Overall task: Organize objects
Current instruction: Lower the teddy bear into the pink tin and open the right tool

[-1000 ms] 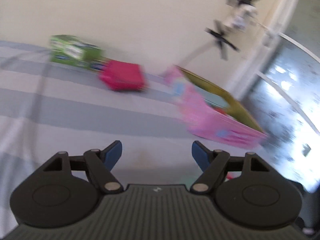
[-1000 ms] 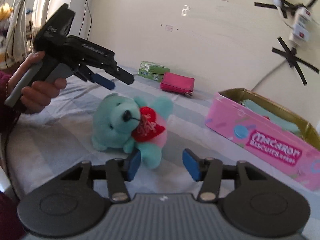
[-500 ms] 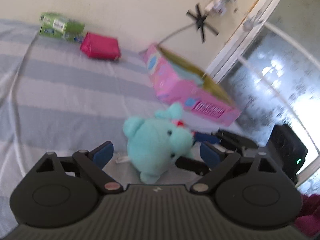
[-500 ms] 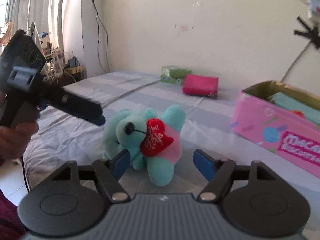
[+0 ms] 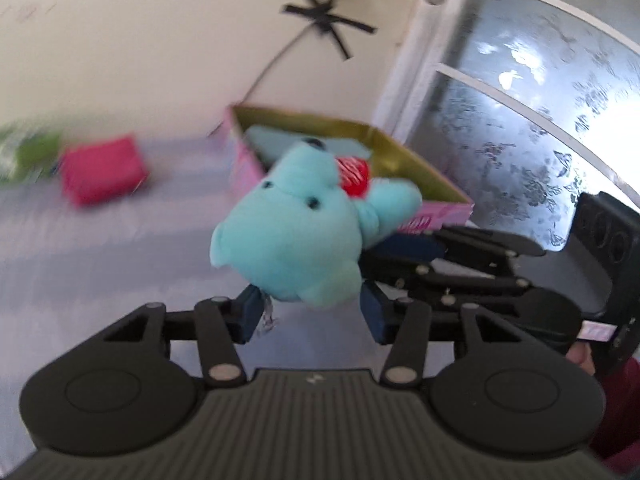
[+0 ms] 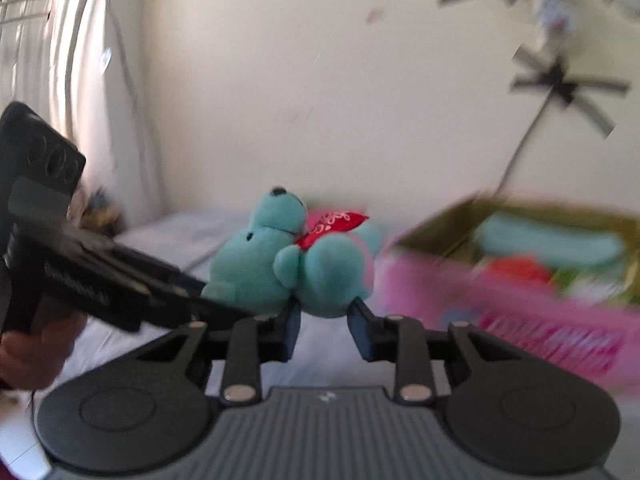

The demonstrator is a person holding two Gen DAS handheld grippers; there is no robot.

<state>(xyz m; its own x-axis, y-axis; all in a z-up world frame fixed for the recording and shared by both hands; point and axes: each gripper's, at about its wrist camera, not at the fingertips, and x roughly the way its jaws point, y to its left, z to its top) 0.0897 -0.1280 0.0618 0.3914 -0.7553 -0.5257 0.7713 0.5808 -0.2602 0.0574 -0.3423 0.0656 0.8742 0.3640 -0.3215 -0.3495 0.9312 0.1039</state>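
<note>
A teal teddy bear point(image 5: 288, 240) with a red heart on its chest hangs above the striped bed, held from two sides. My left gripper point(image 5: 312, 314) has its blue pads closing on the bear's head. My right gripper point(image 6: 325, 322) is closing on the bear's lower body point(image 6: 328, 272), pads pressed against the plush. In the left wrist view the right gripper point(image 5: 384, 250) comes in from the right. The right wrist view shows the left gripper point(image 6: 196, 286) reaching in from the left, with a hand on its grip. Behind the bear stands an open pink biscuit box point(image 5: 436, 210) point(image 6: 520, 304) with items inside.
On the bed near the wall lie a magenta pouch point(image 5: 102, 168) and a blurred green box point(image 5: 28, 152). A frosted glass door point(image 5: 540, 120) is at the right. Cables taped to the wall point(image 5: 326, 26) hang above the box. Curtains point(image 6: 60, 60) hang at the left.
Both grippers have closed onto the bear from opposite sides and lifted it off the bed toward the pink box. The bear has tipped so its snout points up.
</note>
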